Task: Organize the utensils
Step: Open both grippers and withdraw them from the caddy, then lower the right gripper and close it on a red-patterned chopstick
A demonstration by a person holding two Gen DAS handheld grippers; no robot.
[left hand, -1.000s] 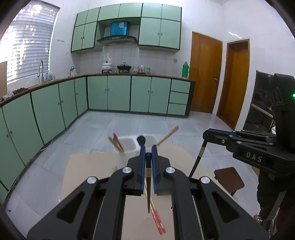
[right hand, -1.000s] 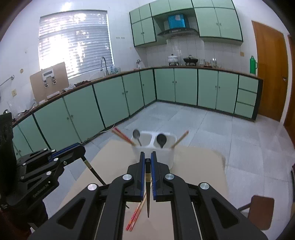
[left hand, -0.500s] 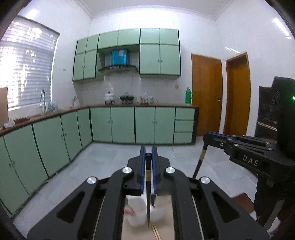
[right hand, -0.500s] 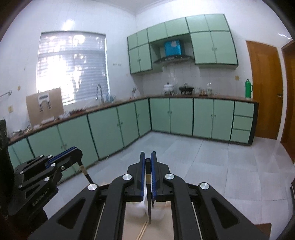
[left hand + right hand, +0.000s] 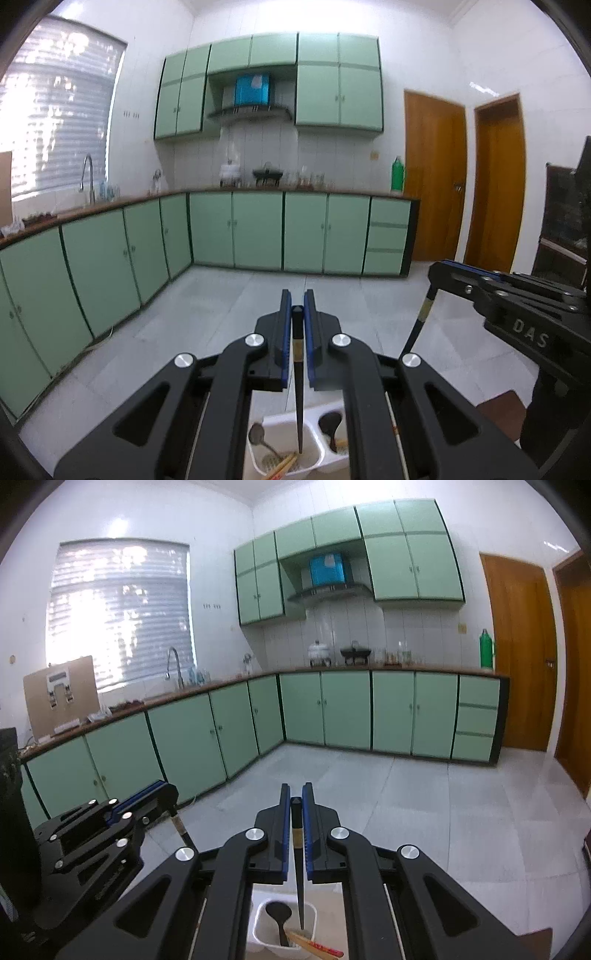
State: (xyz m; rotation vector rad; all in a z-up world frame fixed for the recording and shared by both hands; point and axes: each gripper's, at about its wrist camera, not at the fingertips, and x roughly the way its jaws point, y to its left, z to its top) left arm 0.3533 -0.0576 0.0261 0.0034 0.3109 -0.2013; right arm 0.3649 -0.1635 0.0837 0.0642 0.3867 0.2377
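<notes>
Only one legible marking: white capitals "DAS" on the black side housing of the right gripper, read from the left wrist view. Embossed lettering runs along the body of the left gripper in the right wrist view; too faint to read. Cardboard box on counter carries printed graphics, illegible.

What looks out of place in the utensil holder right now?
Nothing is spilled or damaged. The wooden chopsticks lean slanted in the white holder instead of upright. Each gripper holds a black chopstick above it.
</notes>
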